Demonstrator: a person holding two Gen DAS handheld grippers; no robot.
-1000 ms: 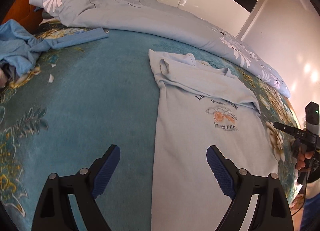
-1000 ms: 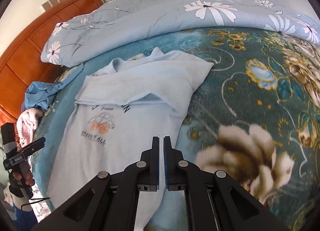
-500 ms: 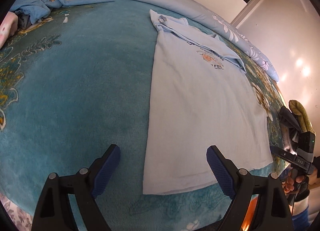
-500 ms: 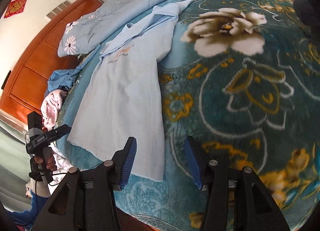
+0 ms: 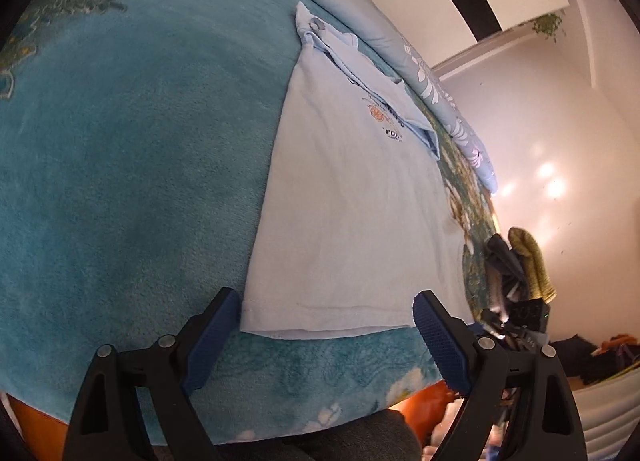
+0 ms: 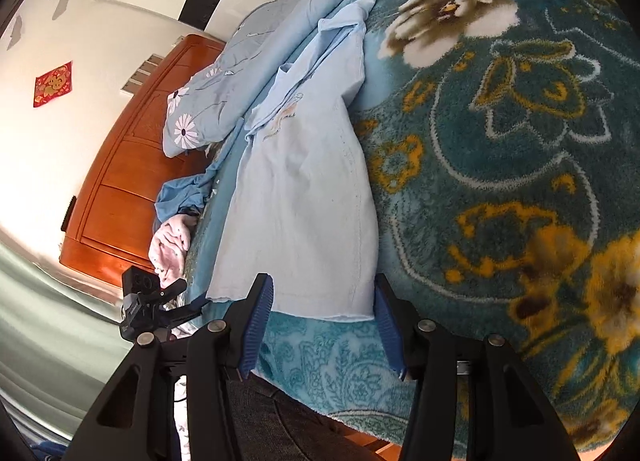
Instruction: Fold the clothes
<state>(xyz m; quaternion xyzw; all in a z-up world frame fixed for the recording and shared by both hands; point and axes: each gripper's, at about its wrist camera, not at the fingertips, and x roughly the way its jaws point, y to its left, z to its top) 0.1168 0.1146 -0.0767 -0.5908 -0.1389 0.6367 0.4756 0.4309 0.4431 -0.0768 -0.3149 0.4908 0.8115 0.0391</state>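
Below, both grippers hover at the bed's foot edge. Left gripper [image 5: 326, 335]: jaws spread wide, straddling the hem of the light blue T-shirt [image 5: 352, 197], which lies flat on the teal floral blanket [image 5: 120, 149]. Right gripper [image 6: 323, 325]: jaws likewise apart, framing the hem's other corner.

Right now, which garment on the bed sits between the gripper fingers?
The pale blue T-shirt with the orange chest print: its hem lies flat between both open grippers. The darker blue garment and pink garment are crumpled by the headboard.
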